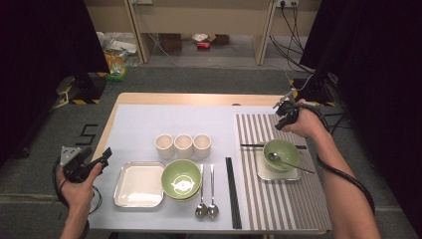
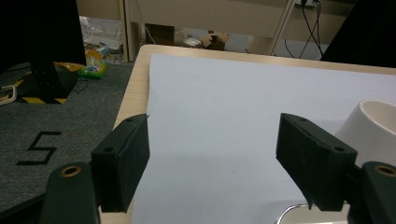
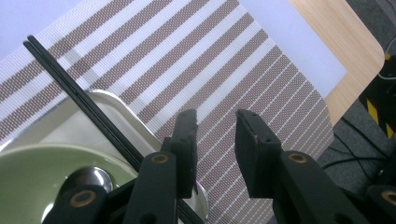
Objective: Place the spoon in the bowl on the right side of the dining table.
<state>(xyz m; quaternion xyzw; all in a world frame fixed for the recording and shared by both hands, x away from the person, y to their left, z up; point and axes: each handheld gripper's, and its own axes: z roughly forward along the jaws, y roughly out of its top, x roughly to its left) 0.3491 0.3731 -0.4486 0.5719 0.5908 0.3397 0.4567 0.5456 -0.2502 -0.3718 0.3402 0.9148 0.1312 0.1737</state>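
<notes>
My right fingers (image 3: pixel 212 154) hung half open and empty above the chopsticks (image 3: pixel 88 109), poised to straighten them; left fingers (image 2: pixel 212 163) idled wide, empty.

Both forearms are bare, with no sleeves. The left gripper (image 1: pixel 106 154), beside the white tray (image 1: pixel 127 198), has a black body with a grey three-cornered plate (image 1: pixel 69 155) on top. A black cable (image 1: pixel 58 191) goes around the wrist. The jaws are thick black blocks with small screw holes, and their arms have brass-coloured rings. The right gripper (image 3: pixel 215 142) is also black, with the same rings. A thick black cable (image 1: pixel 353 181) runs along this forearm.
</notes>
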